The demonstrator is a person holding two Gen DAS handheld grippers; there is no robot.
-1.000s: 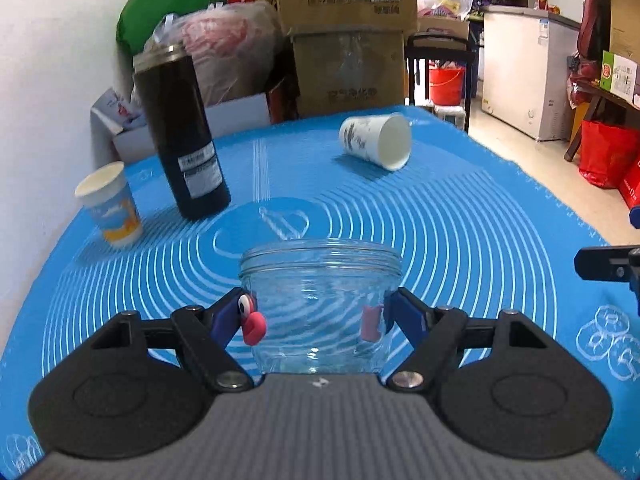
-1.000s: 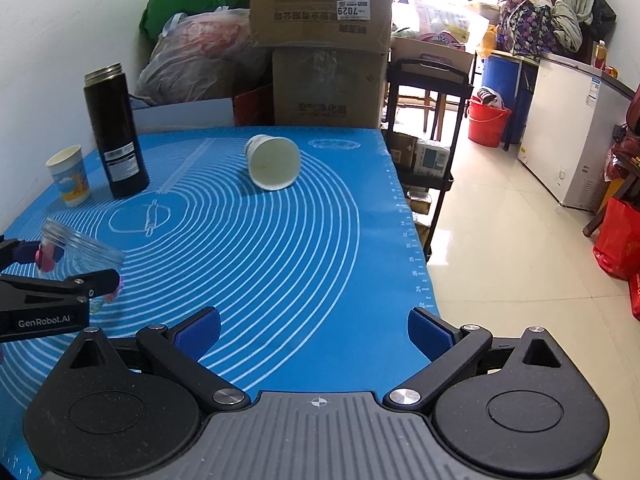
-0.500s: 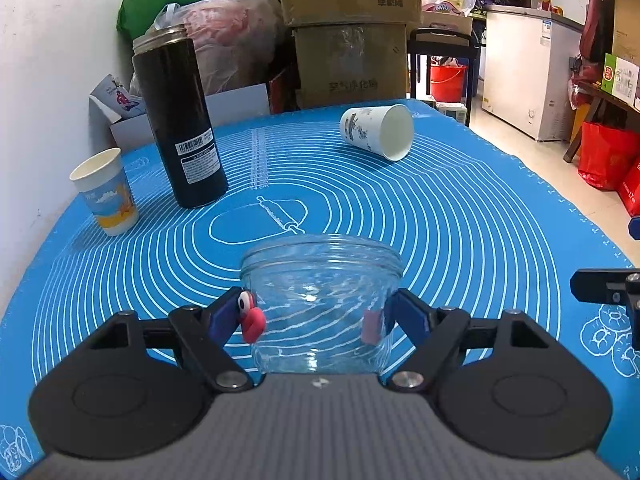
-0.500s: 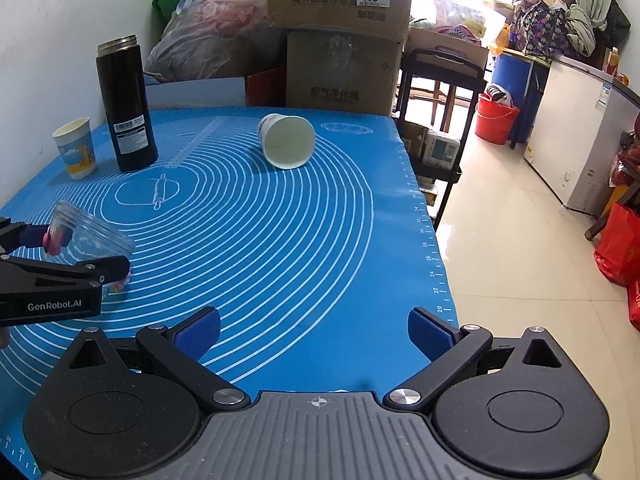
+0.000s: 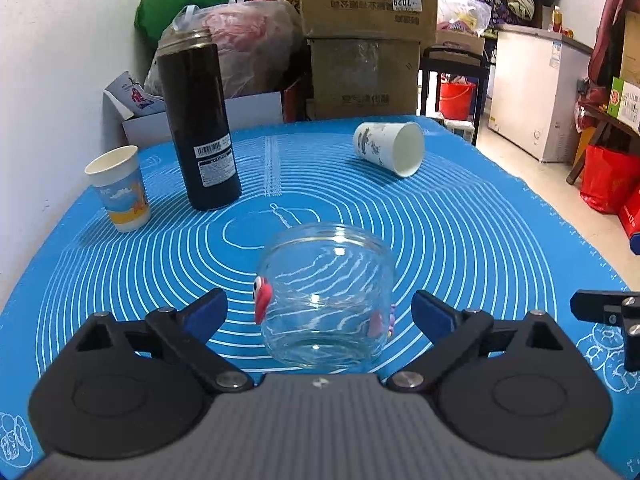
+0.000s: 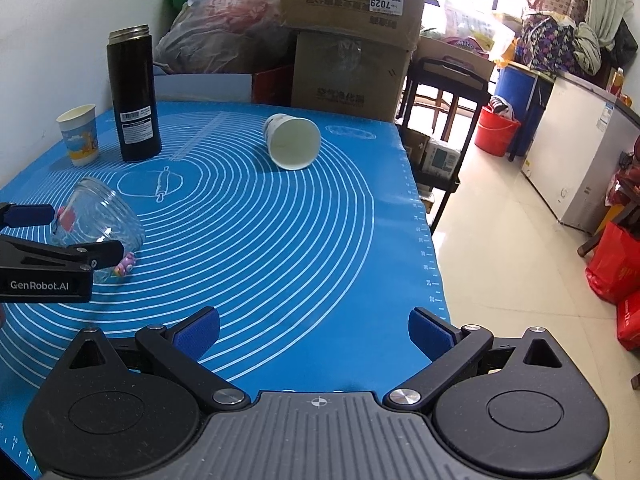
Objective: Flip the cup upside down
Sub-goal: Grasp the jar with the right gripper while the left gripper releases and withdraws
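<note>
You see a blue mat (image 5: 460, 240) ringed with white circles, a clear glass jar (image 5: 326, 300) with a red charm, a black flask (image 5: 198, 124), a white paper cup (image 5: 390, 148), and blue pads (image 6: 198, 330) on black linkages.

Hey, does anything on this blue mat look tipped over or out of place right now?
Yes. The white cup lies on its side mid-mat, mouth facing the cameras. The glass jar sits tilted between the open left tool's fingers, apparently ungripped.
</note>
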